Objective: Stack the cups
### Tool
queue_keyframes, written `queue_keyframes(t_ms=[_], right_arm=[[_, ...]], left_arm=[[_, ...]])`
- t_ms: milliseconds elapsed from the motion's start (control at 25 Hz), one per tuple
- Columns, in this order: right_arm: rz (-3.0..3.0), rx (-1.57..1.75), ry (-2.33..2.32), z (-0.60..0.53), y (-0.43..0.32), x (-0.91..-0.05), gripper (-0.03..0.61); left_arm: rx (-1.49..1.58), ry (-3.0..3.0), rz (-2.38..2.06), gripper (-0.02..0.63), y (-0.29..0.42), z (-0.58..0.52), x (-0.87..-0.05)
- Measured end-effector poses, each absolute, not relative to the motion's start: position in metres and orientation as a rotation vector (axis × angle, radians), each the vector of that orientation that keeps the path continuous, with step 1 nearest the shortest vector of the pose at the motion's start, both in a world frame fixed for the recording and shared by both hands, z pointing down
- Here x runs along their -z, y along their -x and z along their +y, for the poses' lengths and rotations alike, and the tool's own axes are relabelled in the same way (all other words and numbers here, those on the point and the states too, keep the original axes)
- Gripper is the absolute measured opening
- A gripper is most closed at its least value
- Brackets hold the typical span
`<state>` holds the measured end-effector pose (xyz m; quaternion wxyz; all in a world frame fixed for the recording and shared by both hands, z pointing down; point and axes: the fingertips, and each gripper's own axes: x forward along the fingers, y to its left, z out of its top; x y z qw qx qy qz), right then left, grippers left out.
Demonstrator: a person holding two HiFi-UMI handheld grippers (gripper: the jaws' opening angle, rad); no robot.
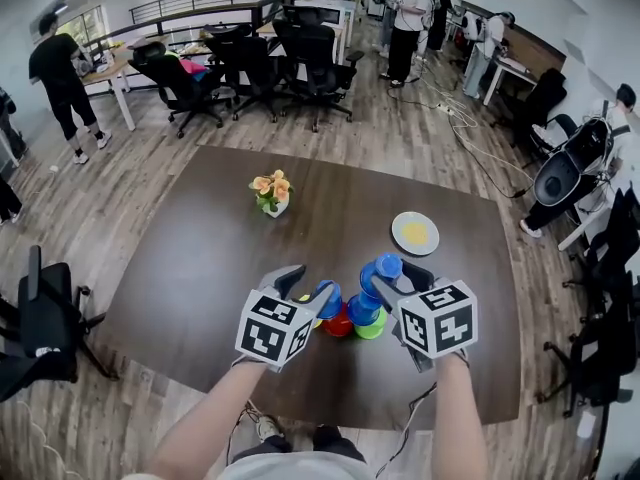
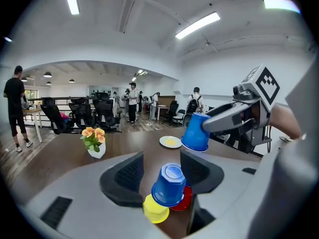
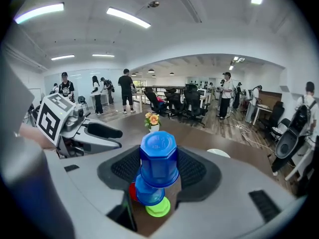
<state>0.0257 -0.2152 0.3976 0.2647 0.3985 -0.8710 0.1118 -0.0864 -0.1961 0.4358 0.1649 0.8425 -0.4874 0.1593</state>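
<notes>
Both grippers hang over the dark table (image 1: 200, 268), each holding an upside-down blue cup. My left gripper (image 1: 315, 295) (image 2: 162, 176) is shut on one blue cup (image 1: 329, 299) (image 2: 169, 184), just above a yellow cup (image 2: 155, 209) and a red cup (image 1: 338, 322) (image 2: 183, 201). My right gripper (image 1: 393, 274) (image 3: 158, 166) is shut on a second blue cup (image 1: 388, 265) (image 3: 159, 158), raised above a third blue cup (image 1: 364, 306) (image 3: 149, 193). That third cup sits on a green cup (image 1: 372, 328) (image 3: 159, 208).
A small white vase of orange flowers (image 1: 272, 193) stands at the table's middle. A white plate with a yellow centre (image 1: 415, 232) lies to the right of it. Office chairs (image 1: 300, 53), desks and several people fill the room behind.
</notes>
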Motion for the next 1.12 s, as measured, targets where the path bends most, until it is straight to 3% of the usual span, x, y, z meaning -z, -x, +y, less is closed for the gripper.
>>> queue_keyframes(t_ms=[1120], right_arm=[[-2.347,-0.304,-0.984,-0.194,0.024,-0.416,0.232]], left_arm=[[-0.445,-2.398,-1.380,0.229,0.105,-0.182,-0.437]])
